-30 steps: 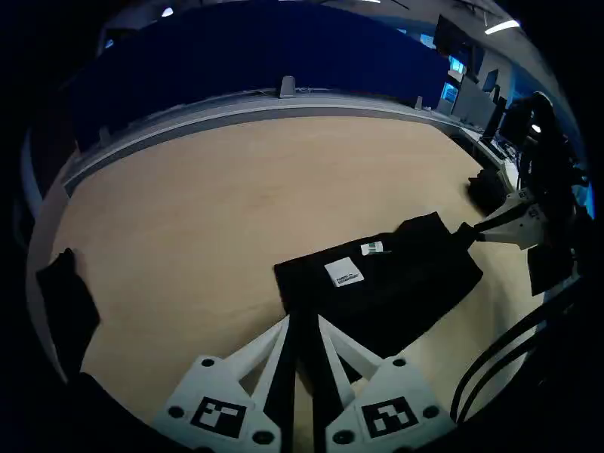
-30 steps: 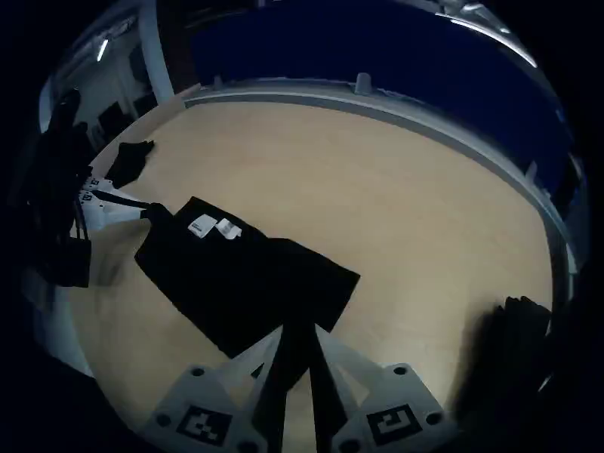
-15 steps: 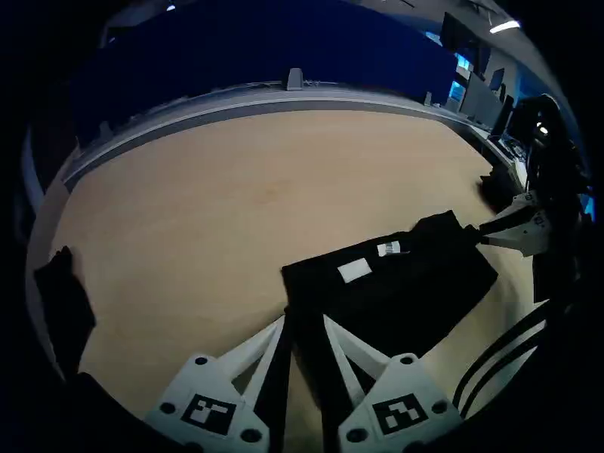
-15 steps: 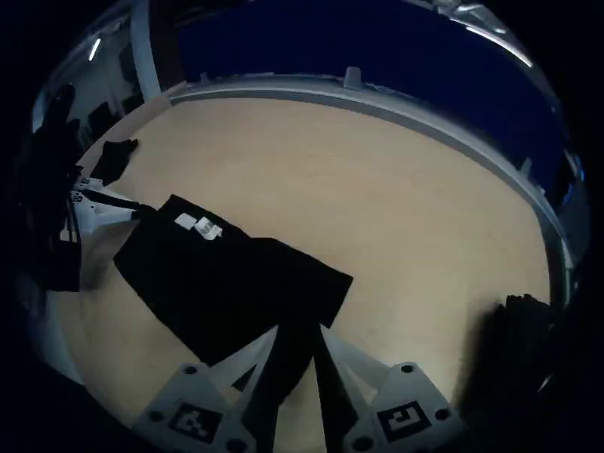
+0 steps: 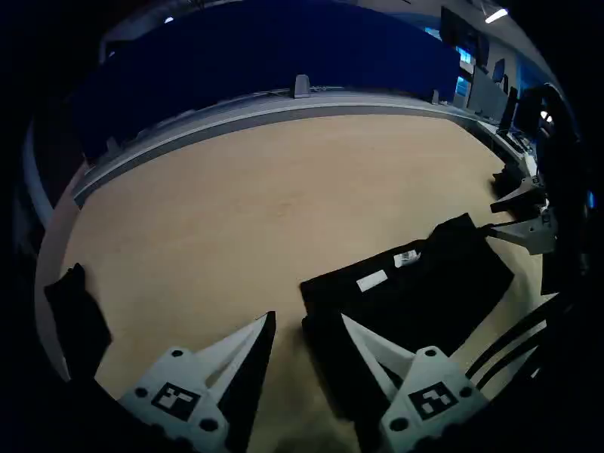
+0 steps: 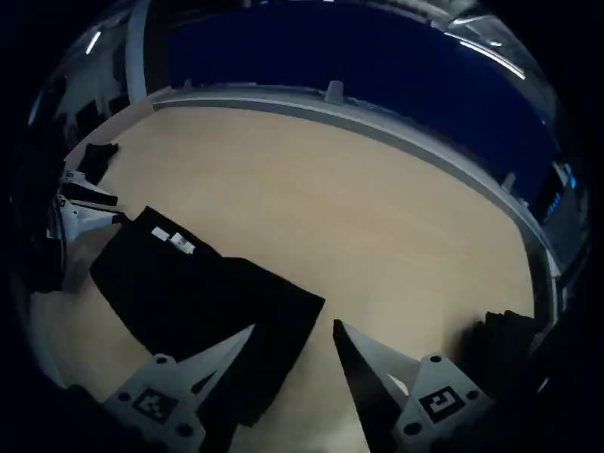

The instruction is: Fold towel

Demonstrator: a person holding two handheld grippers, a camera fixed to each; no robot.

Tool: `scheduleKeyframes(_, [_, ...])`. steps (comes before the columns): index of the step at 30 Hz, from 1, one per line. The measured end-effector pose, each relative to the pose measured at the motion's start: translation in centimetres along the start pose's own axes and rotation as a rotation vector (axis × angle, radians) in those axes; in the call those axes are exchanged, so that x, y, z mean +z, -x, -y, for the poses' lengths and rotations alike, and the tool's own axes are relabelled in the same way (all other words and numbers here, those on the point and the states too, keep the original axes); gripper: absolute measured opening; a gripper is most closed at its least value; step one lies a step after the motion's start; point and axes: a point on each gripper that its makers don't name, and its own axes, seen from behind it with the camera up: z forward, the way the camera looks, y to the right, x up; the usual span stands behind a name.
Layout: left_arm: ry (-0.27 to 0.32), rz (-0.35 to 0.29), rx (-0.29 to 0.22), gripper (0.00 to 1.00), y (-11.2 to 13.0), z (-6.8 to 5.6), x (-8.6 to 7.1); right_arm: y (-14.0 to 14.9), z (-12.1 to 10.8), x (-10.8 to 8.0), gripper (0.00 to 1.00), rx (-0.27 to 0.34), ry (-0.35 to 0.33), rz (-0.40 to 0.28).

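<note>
Currently, the left claw [image 5: 304,328] has its two fingers spread wide apart and grips nothing. The right claw [image 6: 293,332] is likewise spread apart and grips nothing.

The black towel [image 5: 430,291] lies flat on the light wooden tabletop [image 5: 249,196], folded into a rough rectangle. Two small white labels [image 5: 371,281] sit on its upper face.

In the left gripper view, one towel corner lies just ahead of the gap between the fingers. The right claw stands at the far end of the towel. In the right gripper view, another corner lies just ahead of the gap. Whether any finger touches the towel cannot be determined.

A blue partition [image 6: 362,68] runs along the far tabletop edge. A dark cloth [image 5: 75,325] lies near the tabletop edge, well apart from the towel.
</note>
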Motion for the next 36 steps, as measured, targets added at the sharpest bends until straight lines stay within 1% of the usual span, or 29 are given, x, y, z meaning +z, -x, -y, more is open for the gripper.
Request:
scheduleKeyframes(1, [-0.005, -0.003, -0.002, 0.67, -0.1, 0.2, 0.0, -0.2, -0.2, 0.0, 0.79, 0.000, 0.009, -0.005])
scheduleKeyframes(3, [-0.016, -0.010, -0.007, 0.73, -0.3, 0.6, 0.1, -0.5, -0.8, 0.0, 0.85, 0.000, 0.029, -0.014])
scheduleKeyframes(5, [-0.028, -0.015, -0.006, 0.82, -0.6, 1.0, 0.0, -0.7, -1.1, 0.0, 0.89, 0.002, 0.040, -0.020])
scheduleKeyframes(7, [-0.038, -0.021, -0.005, 0.85, -0.8, 1.4, -0.1, -0.9, -1.3, -0.1, 0.93, 0.007, 0.048, -0.027])
scheduleKeyframes(9, [-0.047, -0.027, -0.002, 0.91, -1.1, 1.6, -0.2, -1.2, -1.4, -0.2, 0.96, 0.014, 0.053, -0.035])
scheduleKeyframes(15, [-0.051, -0.033, 0.007, 0.92, -1.4, 1.6, -0.9, -1.9, -1.5, -0.9, 1.00, 0.024, 0.052, -0.055])
scheduleKeyframes(23, [-0.036, -0.036, -0.008, 0.92, -1.0, 0.9, -2.4, -1.4, -0.9, -2.8, 1.00, 0.020, 0.041, -0.061])
scheduleKeyframes(29, [-0.039, -0.041, -0.012, 0.92, -0.2, 0.8, -4.6, -0.2, -0.6, -5.0, 1.00, 0.037, 0.034, -0.066])
scheduleKeyframes(36, [-0.044, -0.044, -0.026, 0.92, 1.6, 0.6, -7.7, 1.6, -0.1, -8.2, 1.00, 0.048, 0.038, -0.072])
